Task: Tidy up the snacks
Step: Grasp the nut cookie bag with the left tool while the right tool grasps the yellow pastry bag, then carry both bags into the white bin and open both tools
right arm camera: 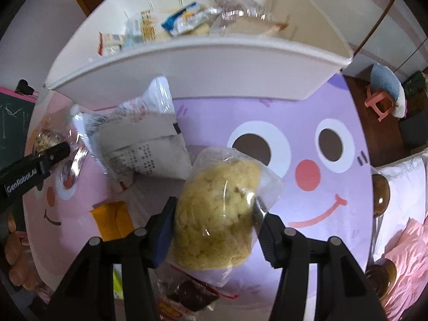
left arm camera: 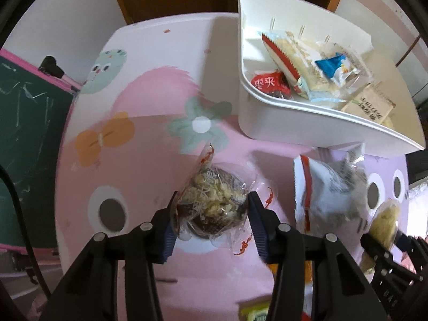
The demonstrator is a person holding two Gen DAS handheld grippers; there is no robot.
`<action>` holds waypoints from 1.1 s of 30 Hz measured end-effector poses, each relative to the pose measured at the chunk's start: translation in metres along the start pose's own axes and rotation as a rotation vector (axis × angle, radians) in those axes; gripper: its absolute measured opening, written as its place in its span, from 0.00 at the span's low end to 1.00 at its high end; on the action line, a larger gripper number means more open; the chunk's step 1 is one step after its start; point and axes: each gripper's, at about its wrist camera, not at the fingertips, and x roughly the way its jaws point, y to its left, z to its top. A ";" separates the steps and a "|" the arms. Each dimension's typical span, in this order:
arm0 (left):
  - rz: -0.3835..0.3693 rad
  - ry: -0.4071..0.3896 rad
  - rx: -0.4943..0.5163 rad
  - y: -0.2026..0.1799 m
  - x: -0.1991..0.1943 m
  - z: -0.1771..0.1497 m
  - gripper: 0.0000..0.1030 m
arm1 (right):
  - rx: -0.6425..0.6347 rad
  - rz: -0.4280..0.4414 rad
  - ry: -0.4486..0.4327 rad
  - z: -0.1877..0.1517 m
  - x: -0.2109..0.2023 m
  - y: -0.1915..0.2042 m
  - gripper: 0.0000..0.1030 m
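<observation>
My L claw (left arm camera: pixel 211 215) grips choc cake (left arm camera: pixel 211 206); R claw (right arm camera: pixel 214 214) grips yellow pastry (right arm camera: pixel 218 214); bin (left arm camera: pixel 307 131) sits upper right, R nearer.

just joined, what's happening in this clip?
A person is sorting snacks with two handheld grippers. The left gripper is shut on a clear-wrapped chocolate snack, and the right gripper is shut on a wrapped yellow pastry. Both are over the cartoon table mat, in front of the white bin, which already holds several packets. A white packet lies on the mat beside the bin, not yet put away.
</observation>
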 end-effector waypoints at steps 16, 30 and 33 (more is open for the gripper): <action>-0.044 -0.216 0.088 -0.015 -0.170 -0.009 0.45 | -0.074 0.049 -0.261 0.007 -0.136 -0.008 0.54; -0.082 -0.383 0.169 -0.033 -0.279 0.051 0.46 | -0.139 0.077 -0.519 0.067 -0.273 -0.022 0.54; -0.081 -0.417 0.185 -0.040 -0.289 0.071 0.46 | -0.148 0.059 -0.545 0.082 -0.284 -0.019 0.54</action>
